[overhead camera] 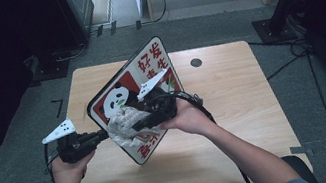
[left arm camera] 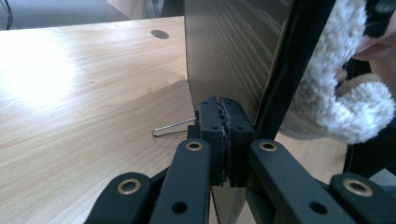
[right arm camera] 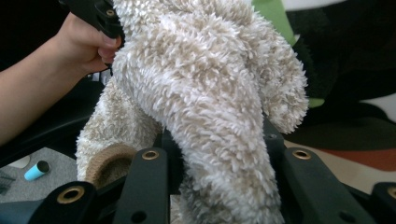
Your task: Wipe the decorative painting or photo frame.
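Black jaws pinch the edge of a board

The left gripper [left arm camera: 223,135] has its two black jaws pressed tight on the thin edge of a dark board [left arm camera: 233,51] that stands up on the wooden table [left arm camera: 84,102]. A fluffy white cloth [left arm camera: 336,93] hangs at the right, against the board. A thin wire loop [left arm camera: 173,128] sticks out beside the jaws.

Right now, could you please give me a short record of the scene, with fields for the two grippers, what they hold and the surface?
left hand-held gripper: shut on the edge of the panda sign board
right hand-held gripper: shut on the fluffy cream cloth
board pose: tilted up off the wooden table
cloth position: against the board's printed face
loose item: wire clip on the table by the left jaws
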Action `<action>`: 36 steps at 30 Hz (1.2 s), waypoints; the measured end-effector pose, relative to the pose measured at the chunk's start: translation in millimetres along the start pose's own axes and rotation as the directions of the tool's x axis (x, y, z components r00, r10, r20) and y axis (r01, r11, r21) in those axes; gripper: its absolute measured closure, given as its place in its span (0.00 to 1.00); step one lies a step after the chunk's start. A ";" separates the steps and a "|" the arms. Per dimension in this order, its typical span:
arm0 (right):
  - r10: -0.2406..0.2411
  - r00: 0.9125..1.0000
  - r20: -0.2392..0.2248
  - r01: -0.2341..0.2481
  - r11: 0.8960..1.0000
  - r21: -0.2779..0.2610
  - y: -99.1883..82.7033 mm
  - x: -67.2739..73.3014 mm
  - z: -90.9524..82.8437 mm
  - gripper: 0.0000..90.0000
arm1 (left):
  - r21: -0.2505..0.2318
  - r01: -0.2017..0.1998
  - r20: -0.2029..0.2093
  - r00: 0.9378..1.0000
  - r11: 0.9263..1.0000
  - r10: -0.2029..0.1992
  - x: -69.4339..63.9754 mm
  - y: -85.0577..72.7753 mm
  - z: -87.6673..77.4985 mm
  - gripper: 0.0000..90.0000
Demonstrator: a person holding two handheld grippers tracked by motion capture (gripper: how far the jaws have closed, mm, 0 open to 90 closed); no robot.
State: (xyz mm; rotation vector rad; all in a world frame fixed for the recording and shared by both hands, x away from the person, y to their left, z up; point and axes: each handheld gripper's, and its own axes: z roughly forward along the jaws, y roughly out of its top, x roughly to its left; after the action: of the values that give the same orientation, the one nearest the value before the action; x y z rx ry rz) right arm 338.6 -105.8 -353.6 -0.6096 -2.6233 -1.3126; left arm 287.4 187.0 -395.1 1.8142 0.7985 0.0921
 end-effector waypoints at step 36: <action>0.065 0.998 -0.027 -0.063 0.996 0.067 -47.6 -12.1 25.9 0.73 | 0.001 0.008 0.007 1.000 1.000 -0.008 0.2 -0.2 0.1 0.99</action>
State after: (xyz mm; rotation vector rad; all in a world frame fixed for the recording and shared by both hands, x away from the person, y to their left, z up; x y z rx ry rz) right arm 331.0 -114.3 -408.0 -0.6537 -2.5899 -1.2019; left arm 287.5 187.0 -395.3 1.8114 0.8006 0.0805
